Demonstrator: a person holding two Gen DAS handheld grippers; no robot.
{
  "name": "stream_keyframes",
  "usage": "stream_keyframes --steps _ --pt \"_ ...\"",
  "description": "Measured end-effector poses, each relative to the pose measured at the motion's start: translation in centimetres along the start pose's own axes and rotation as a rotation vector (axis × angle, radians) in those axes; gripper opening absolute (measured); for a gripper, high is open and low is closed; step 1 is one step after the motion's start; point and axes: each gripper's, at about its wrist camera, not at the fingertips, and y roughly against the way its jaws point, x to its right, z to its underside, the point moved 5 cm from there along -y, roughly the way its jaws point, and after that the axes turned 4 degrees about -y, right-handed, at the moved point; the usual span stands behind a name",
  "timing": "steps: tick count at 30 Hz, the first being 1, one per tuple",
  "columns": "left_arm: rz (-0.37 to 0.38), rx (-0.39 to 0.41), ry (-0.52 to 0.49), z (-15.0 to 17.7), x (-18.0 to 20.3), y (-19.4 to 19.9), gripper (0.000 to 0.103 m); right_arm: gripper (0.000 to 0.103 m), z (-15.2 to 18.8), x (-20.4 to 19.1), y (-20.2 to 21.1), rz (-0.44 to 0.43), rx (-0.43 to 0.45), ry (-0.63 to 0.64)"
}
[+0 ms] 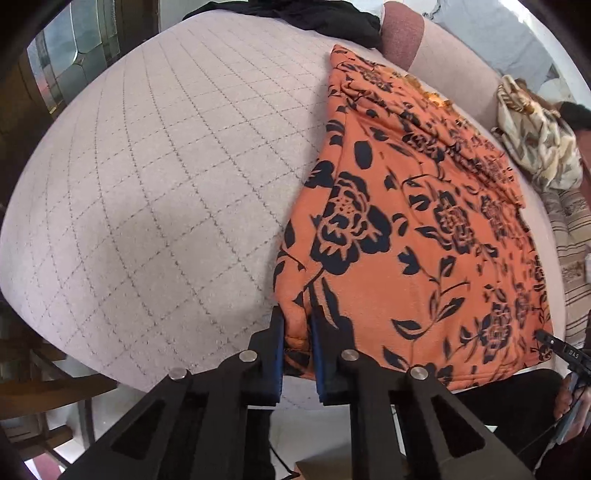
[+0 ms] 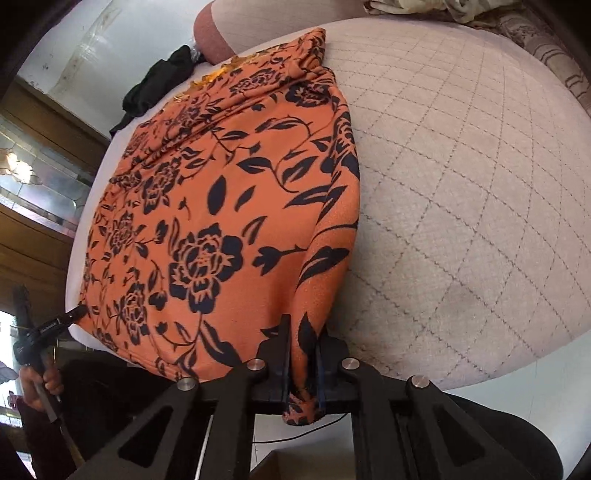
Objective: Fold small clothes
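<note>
An orange garment with a black floral print (image 1: 413,221) was seen spread flat on a pale quilted bed (image 1: 166,177), its near hem lying along the bed's near edge. In the left wrist view the garment occupied the right half of the bed; in the right wrist view (image 2: 207,221) it occupied the left half, with bare quilting (image 2: 461,206) beside it.

The left hand-held gripper (image 1: 297,332) was found closed narrowly on the garment's near left corner, a fold of orange cloth being pinched between the blue-padded fingers (image 1: 277,354). The right hand-held gripper (image 2: 303,354) was likewise closed on the garment's near right corner; the cloth was gathered between the jaws and a small bunch of it hung out below them. Along the right edge the fabric was noted as rolled up into a raised ridge leading to that grip.

Each gripper's tip was caught at the margin of the other's view, touching the opposite corner of the hem (image 1: 554,341) (image 2: 70,317). A hand (image 2: 40,384) was seen around the left gripper's handle.

At the far end of the bed a black garment (image 1: 314,14) lay crumpled beside a pinkish bolster (image 1: 400,33). A cream patterned cloth (image 1: 535,147) was heaped off the bed's far right side.
</note>
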Motion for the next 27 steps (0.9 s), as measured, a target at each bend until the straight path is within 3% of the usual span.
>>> stream_keyframes --steps 4,10,15,21,24,27 --pt "0.095 0.022 0.032 -1.0 -0.1 1.1 0.013 0.01 -0.9 -0.9 2.0 -0.115 0.027 -0.012" --pt "0.204 0.071 0.038 -4.7 0.4 3.6 0.013 0.01 -4.9 -2.6 6.0 -0.298 0.106 -0.058" --pt "0.247 0.095 0.014 -10.2 1.2 5.0 0.013 0.01 -10.4 -3.4 7.8 -0.351 0.169 -0.071" --pt "0.247 0.111 -0.01 -20.7 2.9 4.0 0.013 0.009 -19.0 -3.8 7.9 -0.357 0.256 -0.105" --pt "0.232 0.114 0.015 -26.7 3.4 1.6 0.013 0.009 -25.2 -3.4 6.1 -0.364 0.293 -0.167" --pt "0.168 0.142 0.063 -32.4 3.4 -2.1 0.013 0.009 -30.5 -2.5 3.1 -0.358 0.327 -0.252"
